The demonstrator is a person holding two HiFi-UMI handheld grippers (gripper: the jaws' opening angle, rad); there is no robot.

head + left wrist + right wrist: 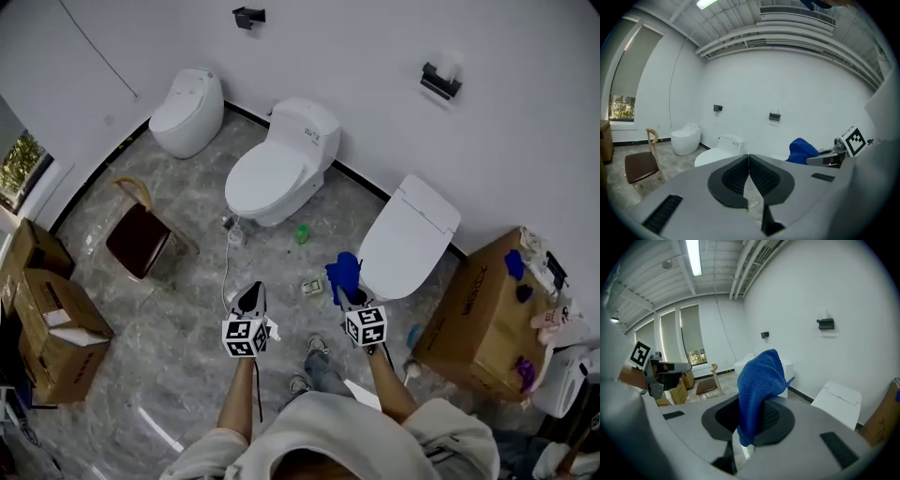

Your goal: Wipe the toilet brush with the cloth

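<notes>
Fingers (776,417) of right gripper (748,423) clamped on nubbly blue cloth (759,376); left gripper's (749,174) pressed together, empty; glossy white toilet (281,173) ahead.

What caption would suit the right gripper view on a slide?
Right gripper holding a blue cloth between its shut jaws.

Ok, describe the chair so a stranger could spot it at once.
Three white toilets line the wall; find the rounded one at the end by the window. On the floor between it and the cardboard boxes stands the chair, the only thing with a dark brown seat and curved wooden back.
</notes>
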